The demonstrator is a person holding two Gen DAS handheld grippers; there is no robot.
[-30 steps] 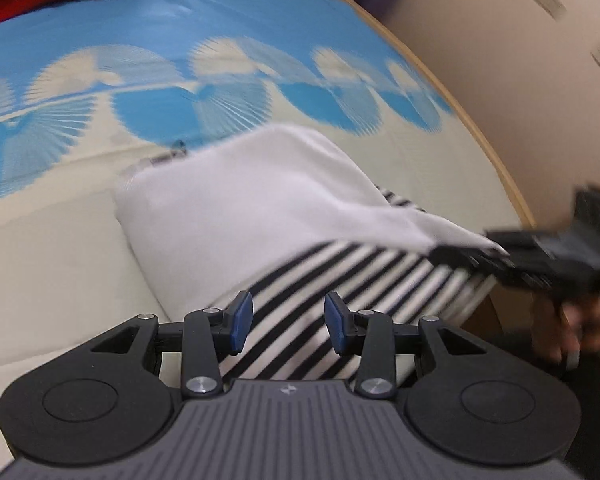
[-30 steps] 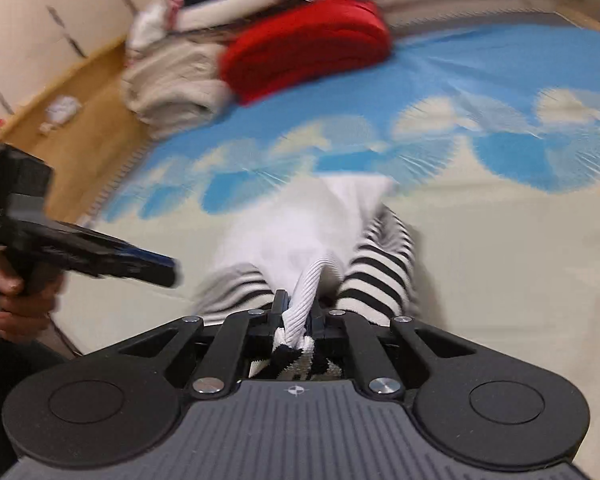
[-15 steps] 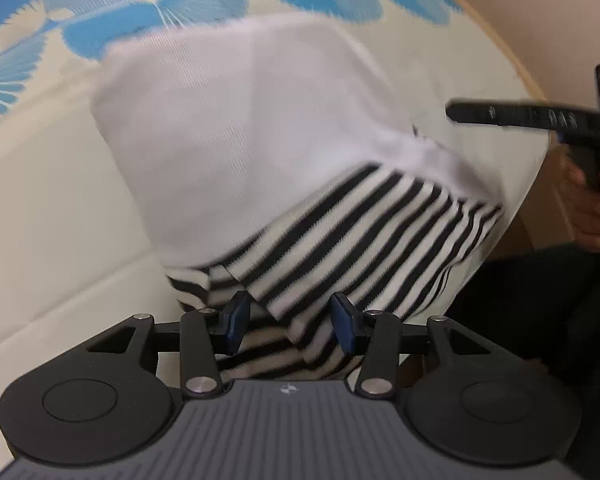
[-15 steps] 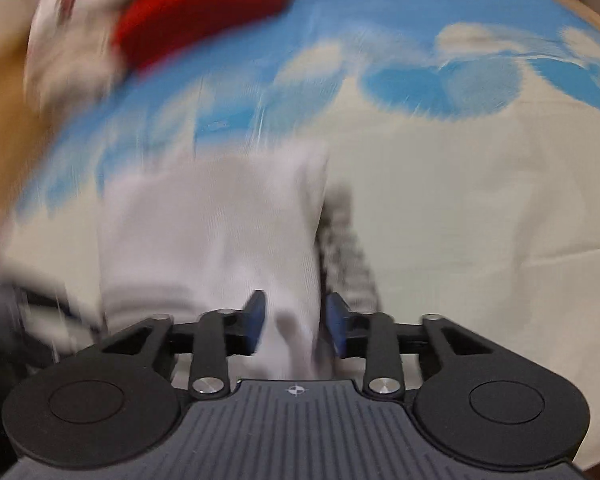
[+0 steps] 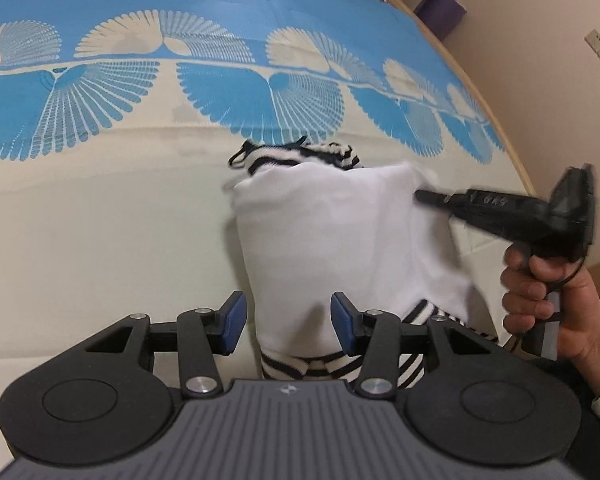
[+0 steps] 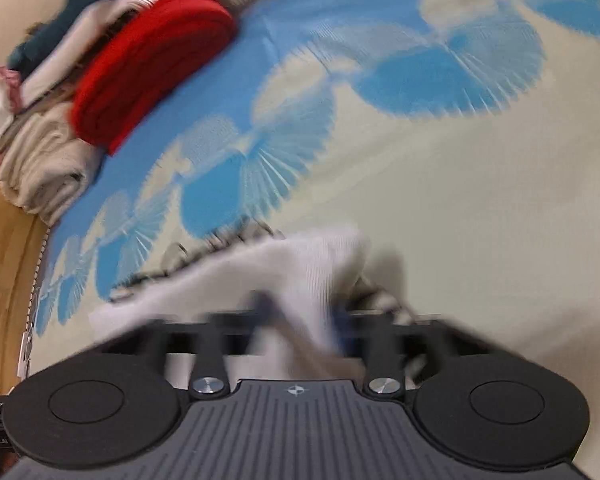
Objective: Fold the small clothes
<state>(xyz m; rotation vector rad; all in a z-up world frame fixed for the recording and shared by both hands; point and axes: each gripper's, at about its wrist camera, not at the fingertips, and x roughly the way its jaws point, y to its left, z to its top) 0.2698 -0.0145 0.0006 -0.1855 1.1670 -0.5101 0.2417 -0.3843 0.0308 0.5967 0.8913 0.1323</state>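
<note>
A small white garment with black-and-white striped edges lies folded on a bed sheet that is cream near the cameras and blue with fan-shaped prints farther off. In the left wrist view the garment sits just past the middle of the frame, its striped hem bunched at the 12 o'clock end and more stripes showing at the 6 o'clock end, close to the camera.

The left tongs are released: the two blue pads stand apart on either side of the garment's near end, and neither presses on the cloth.

The right tongs reach in from 3 o'clock in the left wrist view, the tip touching the garment's upper right corner, where the white cloth is drawn up into a peak. A hand grips the black handle at the right edge. In the right wrist view these tongs are heavily blurred; white cloth passes between the fingers, and they are clenched on it.

At 10 o'clock in the right wrist view a pile of folded laundry rests at the far edge of the bed: a red piece on top, a beige one beside it, and darker pieces behind. A wooden bed edge runs along 9 o'clock.
</note>
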